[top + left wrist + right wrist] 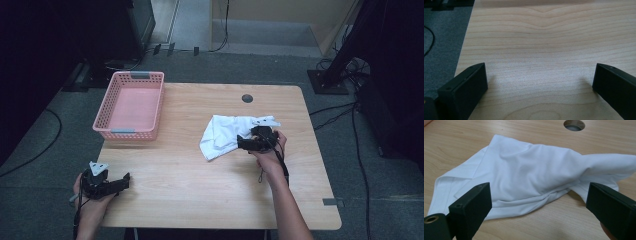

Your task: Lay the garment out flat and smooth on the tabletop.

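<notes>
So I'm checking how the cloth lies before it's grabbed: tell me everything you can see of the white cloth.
The white cloth is soft, thin fabric with hemmed edges, crumpled and loosely folded, lying on the wooden table right of centre. The right gripper, jaws open, sits at its right edge; whether they touch I cannot tell.

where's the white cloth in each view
High view: white cloth lies right of centre on the table, at the right gripper.
Left gripper view: bare table wood ahead of the open jaws.
Right gripper view: cloth spreads ahead of the open jaws.
Shared landmark: round table hole, beyond the cloth.
</notes>
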{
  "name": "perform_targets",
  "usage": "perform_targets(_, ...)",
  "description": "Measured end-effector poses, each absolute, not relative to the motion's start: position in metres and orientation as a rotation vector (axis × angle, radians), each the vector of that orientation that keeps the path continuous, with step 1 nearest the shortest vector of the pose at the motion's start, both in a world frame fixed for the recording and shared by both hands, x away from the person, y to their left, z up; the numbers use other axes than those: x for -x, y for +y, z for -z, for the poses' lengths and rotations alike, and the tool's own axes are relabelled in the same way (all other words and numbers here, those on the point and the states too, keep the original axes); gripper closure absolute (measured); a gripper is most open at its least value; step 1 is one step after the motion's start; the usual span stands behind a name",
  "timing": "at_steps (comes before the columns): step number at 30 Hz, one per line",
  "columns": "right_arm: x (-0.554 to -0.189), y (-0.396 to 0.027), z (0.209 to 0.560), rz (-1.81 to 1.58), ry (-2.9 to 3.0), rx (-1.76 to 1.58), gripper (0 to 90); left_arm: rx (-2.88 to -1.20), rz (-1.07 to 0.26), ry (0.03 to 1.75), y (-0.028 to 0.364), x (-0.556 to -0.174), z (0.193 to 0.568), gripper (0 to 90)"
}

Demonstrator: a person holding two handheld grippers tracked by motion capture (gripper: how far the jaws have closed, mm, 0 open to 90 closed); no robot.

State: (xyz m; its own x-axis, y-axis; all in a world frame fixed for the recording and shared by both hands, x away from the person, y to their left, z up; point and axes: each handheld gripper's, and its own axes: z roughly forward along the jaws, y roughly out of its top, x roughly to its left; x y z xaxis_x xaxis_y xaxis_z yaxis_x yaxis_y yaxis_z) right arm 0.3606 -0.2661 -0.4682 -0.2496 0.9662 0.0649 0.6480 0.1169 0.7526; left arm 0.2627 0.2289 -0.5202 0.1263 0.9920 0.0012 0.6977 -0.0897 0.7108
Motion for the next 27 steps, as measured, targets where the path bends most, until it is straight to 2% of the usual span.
perform_targets(16, -0.406, -0.228, 0.500, -0.831, 1.900, -1.638, 9.0, -1.847, -0.680, 1.627, 0.229, -0.263, 0.520, 0.0)
perform_targets(27, -0.415, -0.209, 0.516, -0.796, 1.995, -1.527, 8.7, -1.847, -0.680, 1.627, 0.229, -0.263, 0.520, 0.0)
